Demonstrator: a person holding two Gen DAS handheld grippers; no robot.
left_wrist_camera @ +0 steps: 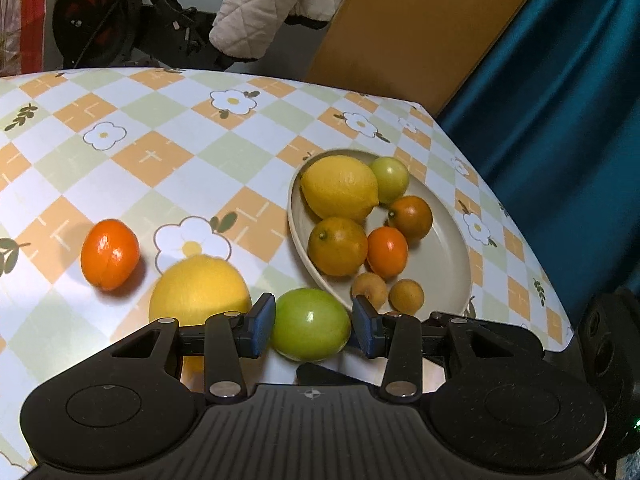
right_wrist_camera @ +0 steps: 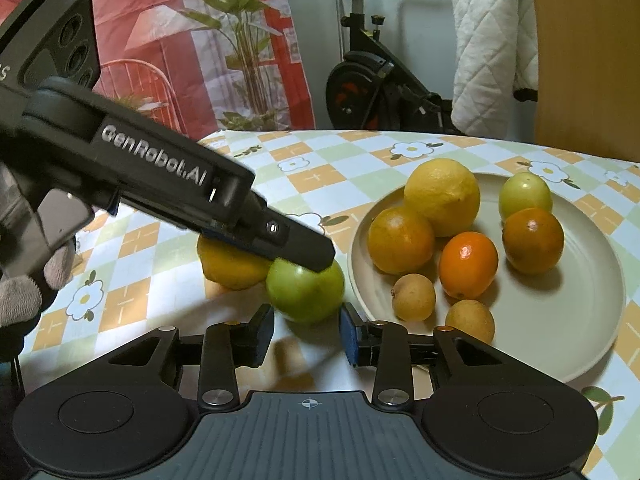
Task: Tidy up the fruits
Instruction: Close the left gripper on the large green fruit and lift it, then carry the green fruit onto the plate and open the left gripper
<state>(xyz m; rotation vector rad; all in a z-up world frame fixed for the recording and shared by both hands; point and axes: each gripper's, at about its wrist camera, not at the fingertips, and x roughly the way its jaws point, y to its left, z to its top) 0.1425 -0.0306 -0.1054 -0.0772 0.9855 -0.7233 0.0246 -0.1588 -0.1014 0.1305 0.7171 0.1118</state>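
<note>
A green fruit sits between the blue pads of my left gripper, which is shut on it, close to the rim of a beige plate. The right wrist view shows that gripper's dark finger lying over the same green fruit. My right gripper stands open just short of it, with nothing between its pads. The plate holds a lemon, a small green fruit, several oranges and two small brown fruits. A lemon and an orange lie loose on the checked tablecloth.
A gloved hand holds the left gripper's handle. Past the table's far edge stand an exercise bike, a white quilted cloth and a wooden board. A teal curtain hangs off the right edge.
</note>
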